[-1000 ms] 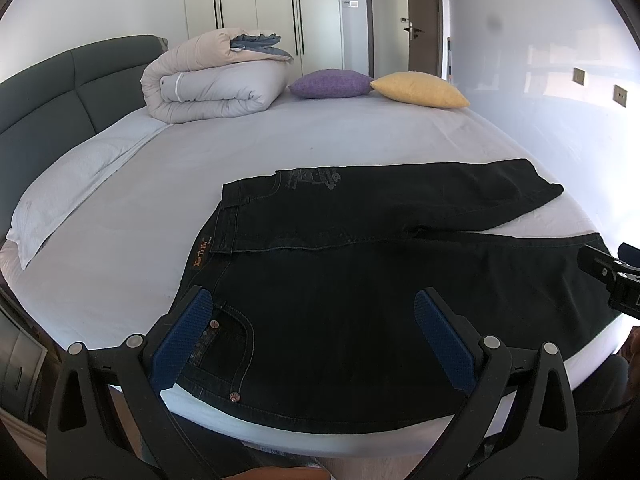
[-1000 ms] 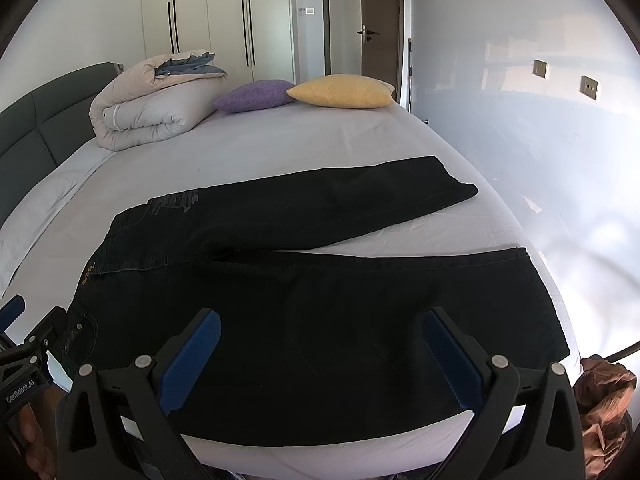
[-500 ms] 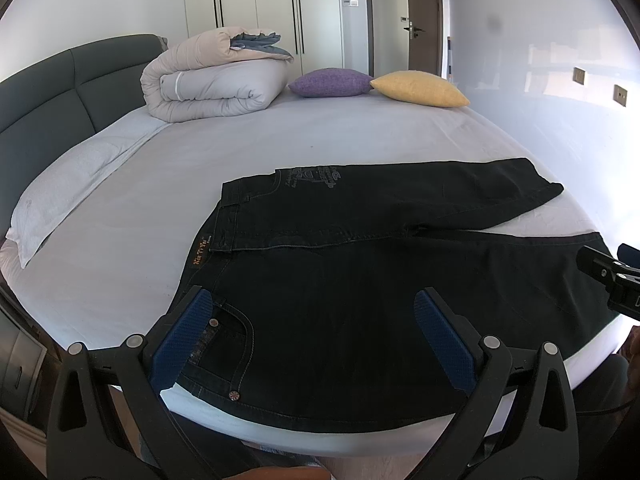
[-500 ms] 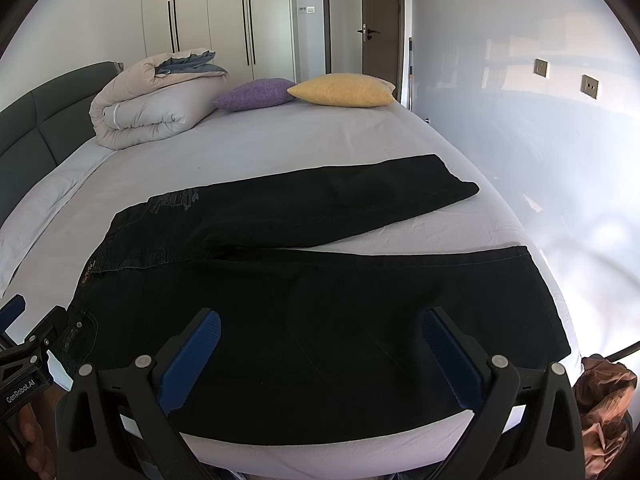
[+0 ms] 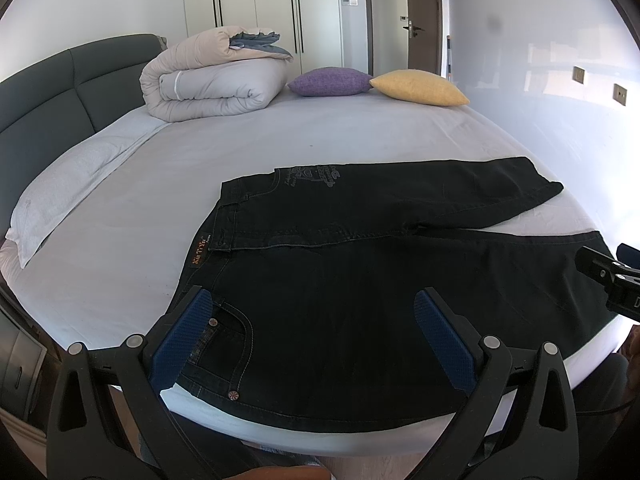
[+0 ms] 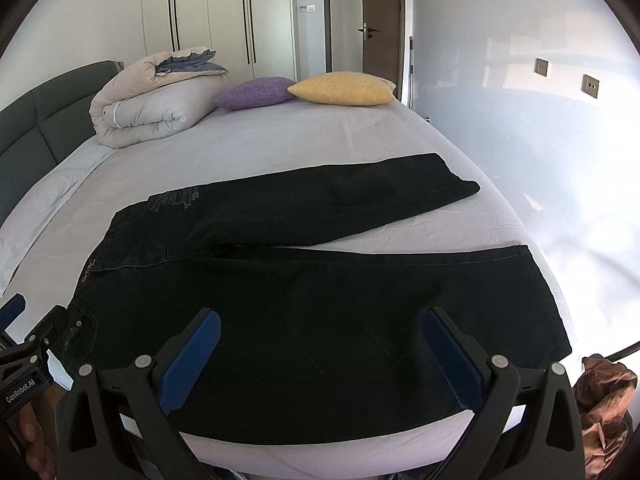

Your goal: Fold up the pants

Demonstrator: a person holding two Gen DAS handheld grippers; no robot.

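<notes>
Both hand-held grippers, the left hand-held gripper (image 5: 312, 332) and the right hand-held gripper (image 6: 320, 352), are wide apart above the floppy, thick black jeans (image 5: 360, 300), best pinched at the waistband and leg hem.

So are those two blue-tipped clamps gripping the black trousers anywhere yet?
No, nothing is held. The left gripper and right gripper both hang open above the near edge of the pants, which lie flat on the bed.

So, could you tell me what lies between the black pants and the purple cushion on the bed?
Only bare sheet between the pants and purple cushion, in both wrist views.
</notes>
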